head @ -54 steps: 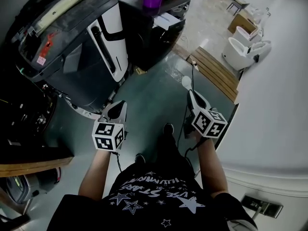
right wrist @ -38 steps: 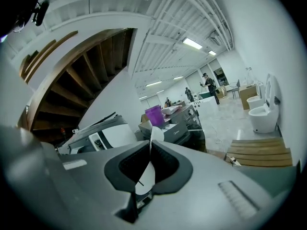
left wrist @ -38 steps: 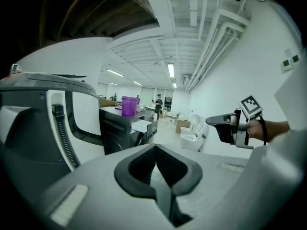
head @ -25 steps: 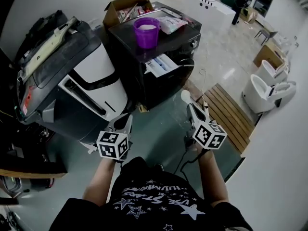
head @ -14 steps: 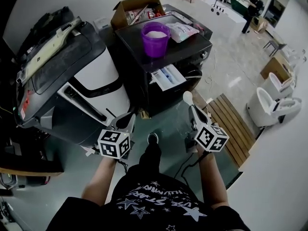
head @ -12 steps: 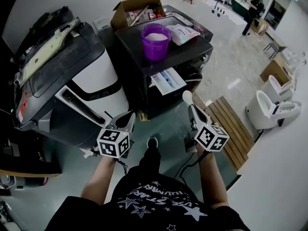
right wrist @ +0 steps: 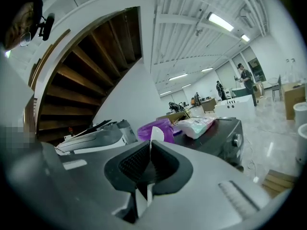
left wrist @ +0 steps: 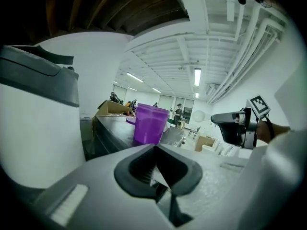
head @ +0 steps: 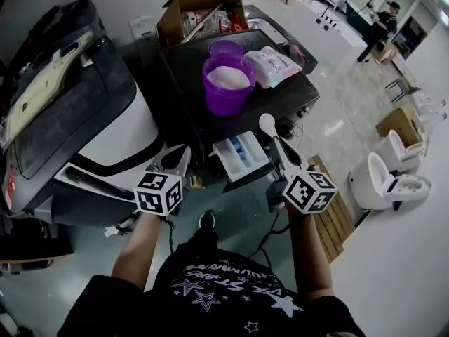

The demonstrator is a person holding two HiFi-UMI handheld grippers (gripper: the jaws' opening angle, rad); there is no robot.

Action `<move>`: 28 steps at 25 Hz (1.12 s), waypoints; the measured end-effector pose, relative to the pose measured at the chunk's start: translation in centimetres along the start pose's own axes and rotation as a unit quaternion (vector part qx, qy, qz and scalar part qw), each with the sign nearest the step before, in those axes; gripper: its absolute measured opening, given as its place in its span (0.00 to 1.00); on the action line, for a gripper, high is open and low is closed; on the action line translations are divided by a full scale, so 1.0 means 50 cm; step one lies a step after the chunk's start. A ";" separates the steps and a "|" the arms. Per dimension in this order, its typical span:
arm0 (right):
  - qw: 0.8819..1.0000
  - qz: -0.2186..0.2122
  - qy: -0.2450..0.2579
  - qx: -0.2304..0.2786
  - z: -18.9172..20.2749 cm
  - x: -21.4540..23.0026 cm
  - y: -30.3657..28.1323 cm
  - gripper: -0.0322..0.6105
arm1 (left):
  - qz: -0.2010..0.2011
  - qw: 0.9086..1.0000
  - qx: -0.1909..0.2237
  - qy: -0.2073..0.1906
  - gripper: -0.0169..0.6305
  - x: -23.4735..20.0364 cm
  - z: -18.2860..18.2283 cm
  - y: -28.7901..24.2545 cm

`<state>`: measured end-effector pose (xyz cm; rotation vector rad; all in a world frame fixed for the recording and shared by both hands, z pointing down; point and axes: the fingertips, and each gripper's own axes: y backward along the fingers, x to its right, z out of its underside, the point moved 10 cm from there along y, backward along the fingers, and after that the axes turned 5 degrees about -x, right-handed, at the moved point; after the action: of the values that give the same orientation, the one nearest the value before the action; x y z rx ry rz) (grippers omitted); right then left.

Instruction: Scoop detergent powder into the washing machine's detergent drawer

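A purple cup (head: 228,83) of white powder stands on the black washing machine's top (head: 182,111). Below its front edge the white detergent drawer (head: 240,156) is pulled out. My right gripper (head: 279,156) is shut on a white spoon's handle, and the spoon's bowl (head: 266,123) points up near the drawer's right side. In the right gripper view the spoon (right wrist: 156,134) rises from the jaws of the right gripper (right wrist: 149,169) in front of the cup (right wrist: 166,128). My left gripper (head: 177,163) is shut and empty, left of the drawer. The left gripper (left wrist: 156,174) faces the cup (left wrist: 151,124).
A powder bag (head: 273,63) and a purple lid (head: 226,48) lie behind the cup, with a cardboard box (head: 193,12) farther back. A grey and white machine (head: 91,118) stands at the left. A wooden pallet (head: 330,220) and toilets (head: 382,177) are at the right.
The person has stepped closer to the black machine. Both grippers have moved forward to its front, and the spoon now stands beside the open drawer.
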<state>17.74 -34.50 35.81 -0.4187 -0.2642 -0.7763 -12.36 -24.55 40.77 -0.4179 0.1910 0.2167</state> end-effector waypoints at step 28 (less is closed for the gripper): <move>0.711 -0.122 0.638 -0.271 -0.305 -0.019 -0.451 0.11 | -0.083 0.996 0.034 0.030 0.03 -0.143 -0.121 -0.134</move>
<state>1.96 -55.28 27.96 -0.3029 1.2826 -1.2393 -18.39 -34.28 39.49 -0.3714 0.2218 0.0349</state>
